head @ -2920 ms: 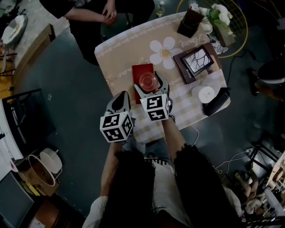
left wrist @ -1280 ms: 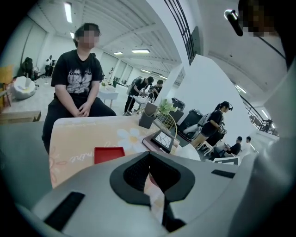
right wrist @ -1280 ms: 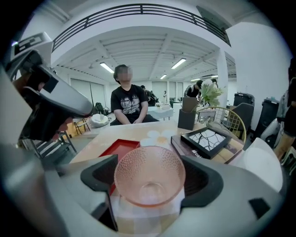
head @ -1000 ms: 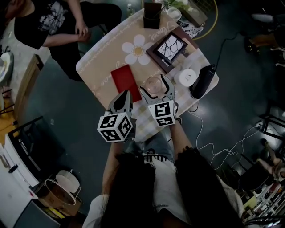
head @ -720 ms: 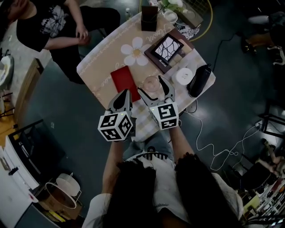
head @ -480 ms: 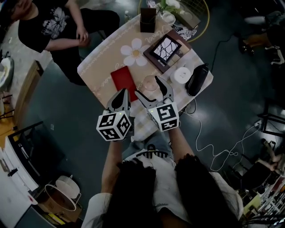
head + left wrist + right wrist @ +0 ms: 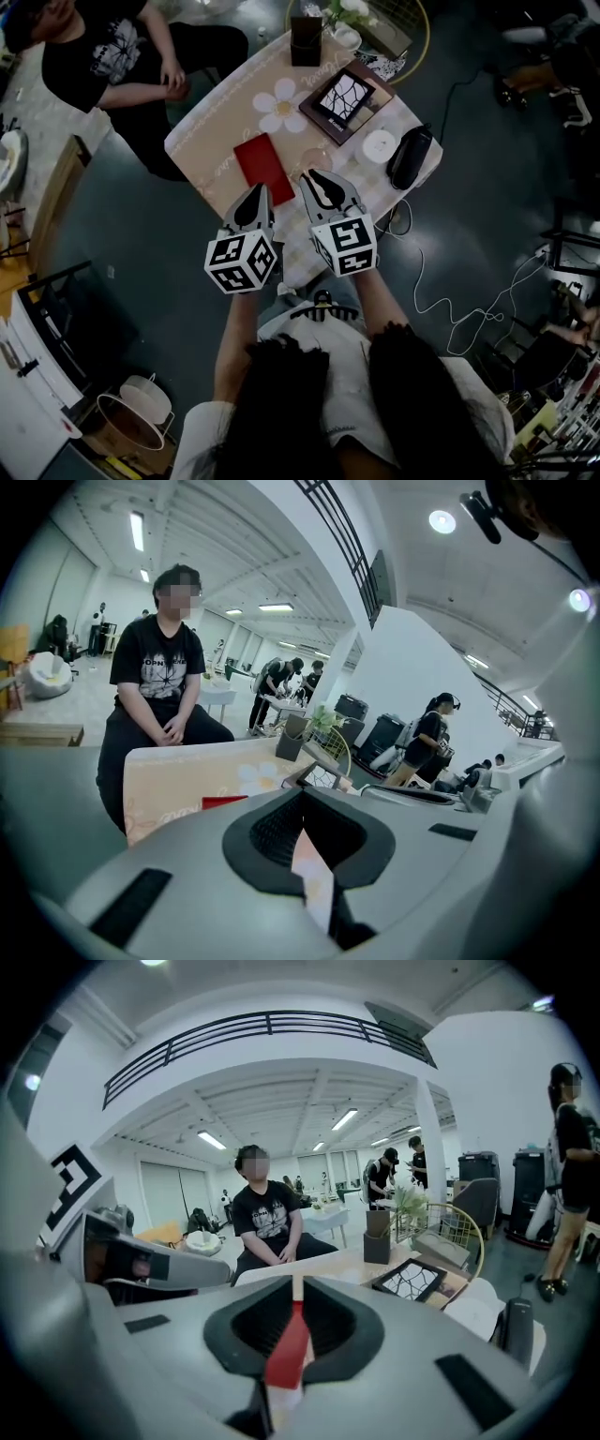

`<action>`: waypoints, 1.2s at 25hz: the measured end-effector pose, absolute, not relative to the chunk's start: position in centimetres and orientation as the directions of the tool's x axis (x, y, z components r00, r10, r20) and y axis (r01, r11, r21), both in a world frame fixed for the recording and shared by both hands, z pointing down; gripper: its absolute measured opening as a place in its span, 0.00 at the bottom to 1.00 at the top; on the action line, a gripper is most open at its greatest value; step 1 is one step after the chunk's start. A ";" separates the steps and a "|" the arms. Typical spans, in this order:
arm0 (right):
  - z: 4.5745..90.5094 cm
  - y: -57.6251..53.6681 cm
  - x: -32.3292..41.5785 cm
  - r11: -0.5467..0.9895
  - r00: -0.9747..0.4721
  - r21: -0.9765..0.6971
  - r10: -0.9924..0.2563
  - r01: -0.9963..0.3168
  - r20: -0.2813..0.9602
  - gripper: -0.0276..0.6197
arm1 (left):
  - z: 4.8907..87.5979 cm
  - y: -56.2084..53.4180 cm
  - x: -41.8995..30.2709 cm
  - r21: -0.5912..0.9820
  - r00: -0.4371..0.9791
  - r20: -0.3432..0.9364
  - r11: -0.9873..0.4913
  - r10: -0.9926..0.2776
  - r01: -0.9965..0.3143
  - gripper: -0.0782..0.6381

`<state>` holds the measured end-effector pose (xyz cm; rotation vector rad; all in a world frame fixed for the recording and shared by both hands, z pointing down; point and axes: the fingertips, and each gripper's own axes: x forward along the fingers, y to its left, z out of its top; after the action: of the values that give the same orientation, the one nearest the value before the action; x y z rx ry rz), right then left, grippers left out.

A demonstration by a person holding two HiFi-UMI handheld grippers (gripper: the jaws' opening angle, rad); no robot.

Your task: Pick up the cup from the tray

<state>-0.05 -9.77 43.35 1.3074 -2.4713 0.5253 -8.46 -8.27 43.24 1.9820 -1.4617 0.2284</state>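
The clear cup (image 7: 316, 158) stands on the table (image 7: 225, 127), just right of the red tray (image 7: 263, 161), which lies bare. My right gripper (image 7: 317, 176) sits just short of the cup. Its jaws are closing, are almost together, and have nothing between them. In the right gripper view only the red tray (image 7: 289, 1349) shows through the narrow slit. My left gripper (image 7: 255, 194) hovers at the table's near edge, left of the right one. It is shut and holds nothing. The left gripper view shows the tray (image 7: 223, 802) beyond its jaws.
Farther along the table are a framed picture (image 7: 340, 92), a white round object (image 7: 380, 145), a black object (image 7: 410, 157), a dark box (image 7: 305, 39) and flowers (image 7: 342, 9). A person (image 7: 112, 56) sits at the far left side. A cable (image 7: 427, 281) trails on the floor.
The right gripper's jaws stood wide around the cup, first on the tray, then right of it. Now they have drawn back and come together, and the cup stands free. The left gripper stays put.
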 end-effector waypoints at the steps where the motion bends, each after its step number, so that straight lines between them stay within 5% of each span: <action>1: 43.2 -9.4 -0.1 0.516 -0.546 -0.194 -0.727 -0.834 0.417 0.07 | 43.0 -8.0 -8.4 0.403 0.364 0.492 -0.164 -0.791 -0.901 0.12; 30: 43.1 -5.4 -1.4 0.492 -0.433 -0.034 -0.728 -0.870 0.531 0.05 | 41.6 -4.7 -8.0 0.336 0.377 0.481 -0.231 -0.792 -0.913 0.12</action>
<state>-1.39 -5.44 43.09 1.3207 -2.2893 0.4225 -8.05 -4.71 41.55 2.0740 -1.4627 0.2794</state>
